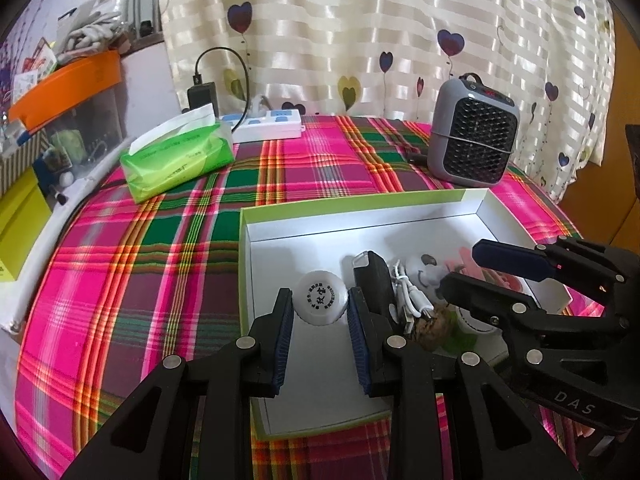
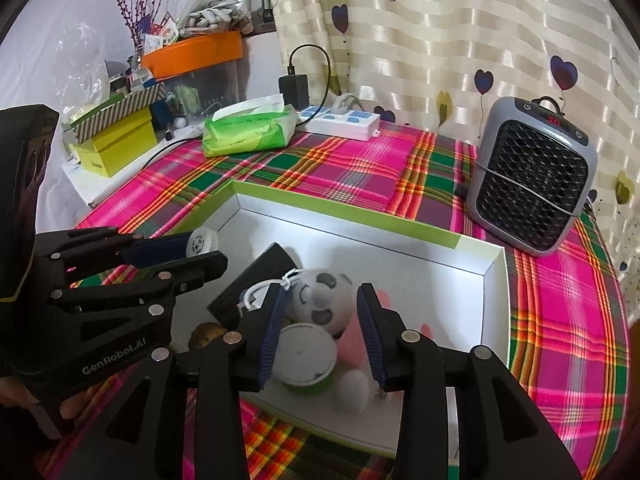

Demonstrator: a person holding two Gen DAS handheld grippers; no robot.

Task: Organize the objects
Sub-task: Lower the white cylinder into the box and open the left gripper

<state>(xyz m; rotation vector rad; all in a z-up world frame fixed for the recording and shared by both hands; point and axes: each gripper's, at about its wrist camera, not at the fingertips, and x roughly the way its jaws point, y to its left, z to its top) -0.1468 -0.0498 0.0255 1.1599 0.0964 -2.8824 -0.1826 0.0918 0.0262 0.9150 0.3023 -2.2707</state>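
A shallow white box with a green rim [image 1: 360,200] [image 2: 360,210] lies on the plaid cloth. My left gripper [image 1: 320,294] [image 2: 206,248] is shut on a white round ball with black print [image 1: 320,300] [image 2: 202,242], held over the box's left part. My right gripper [image 2: 322,296] [image 1: 460,266] stands open over the box's right part, its pads touching nothing. Below it lie a soccer-ball toy [image 2: 324,300], a green cup with a white lid [image 2: 308,354], a small white ball [image 2: 354,392] and something pink [image 2: 354,344]. A flat black item [image 1: 372,276], a white cable [image 1: 408,300] and a walnut [image 1: 434,326] lie between the grippers.
A grey fan heater [image 1: 474,136] [image 2: 532,176] stands behind the box at the right. A green tissue pack [image 1: 176,156] and a white power strip [image 1: 268,124] sit at the back left. Stacked boxes and an orange tray [image 2: 192,54] crowd the left edge. A curtain hangs behind.
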